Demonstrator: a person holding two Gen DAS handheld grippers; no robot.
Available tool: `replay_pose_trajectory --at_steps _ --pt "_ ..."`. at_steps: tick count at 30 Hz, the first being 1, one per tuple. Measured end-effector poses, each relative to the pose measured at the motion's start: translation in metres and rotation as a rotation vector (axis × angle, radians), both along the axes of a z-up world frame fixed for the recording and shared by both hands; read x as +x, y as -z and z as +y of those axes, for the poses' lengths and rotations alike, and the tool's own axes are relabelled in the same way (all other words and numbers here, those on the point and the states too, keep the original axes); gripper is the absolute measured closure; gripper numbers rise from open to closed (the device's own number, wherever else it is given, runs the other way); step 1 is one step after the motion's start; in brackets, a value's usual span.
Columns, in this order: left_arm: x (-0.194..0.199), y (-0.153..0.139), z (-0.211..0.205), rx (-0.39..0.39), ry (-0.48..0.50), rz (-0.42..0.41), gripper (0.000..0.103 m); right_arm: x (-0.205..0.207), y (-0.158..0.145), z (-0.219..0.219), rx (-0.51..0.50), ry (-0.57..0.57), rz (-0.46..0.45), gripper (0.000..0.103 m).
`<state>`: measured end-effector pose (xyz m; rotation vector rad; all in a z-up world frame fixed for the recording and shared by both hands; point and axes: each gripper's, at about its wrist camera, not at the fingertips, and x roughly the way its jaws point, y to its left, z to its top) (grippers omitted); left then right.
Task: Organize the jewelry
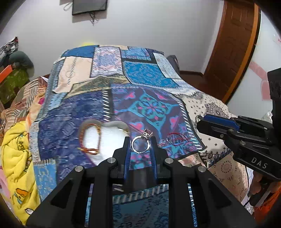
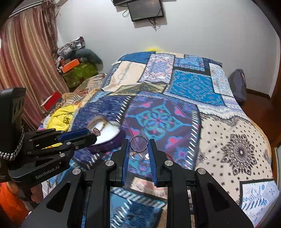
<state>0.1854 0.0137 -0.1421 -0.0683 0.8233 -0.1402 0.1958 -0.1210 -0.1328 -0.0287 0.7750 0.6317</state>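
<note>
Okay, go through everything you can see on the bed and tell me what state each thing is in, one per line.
Left tongs: shut on gem ring.
Gem ring: gripped, lifted off the bedspread.
Right tongs: shut on plain ring.
Plain ring: gripped, upright.
Heart-shaped box: open, bangle inside.
Bangle: lying in the box.

This is a bedroom in a home. A bed [image 2: 219, 140] fills most of both views, spread with a patchwork-print cover [image 1: 108, 84] in blues, creams and purples. A yellow cartoon-print blanket [image 1: 15, 157] lies bunched at its side. Striped curtains [image 2: 26, 66] hang along one wall, and beside them sits a heap of clothes, bags and boxes [image 2: 77, 57], one box orange. A dark flat screen [image 2: 145, 9] with dangling cables is mounted high on the pale wall. A brown wooden door [image 1: 233, 43] stands in the corner, and the floor [image 2: 260, 112] beside the bed is reddish-brown wood.
</note>
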Motion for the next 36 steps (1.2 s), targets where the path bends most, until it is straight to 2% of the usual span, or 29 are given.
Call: replay_pose_trajectory --at_steps 17,26,36 --pt "-0.002 -0.016 0.072 -0.005 -0.121 -0.062 0.083 0.011 -0.008 0.063 0.032 -0.094 -0.023 0.084" --pt "0.014 0.006 0.072 -0.015 -0.091 -0.025 0.083 0.027 0.002 0.088 0.019 -0.132 -0.008 0.084" --pt "0.033 0.027 0.072 -0.020 -0.079 0.015 0.083 0.043 0.030 0.094 -0.015 -0.154 0.081 0.083"
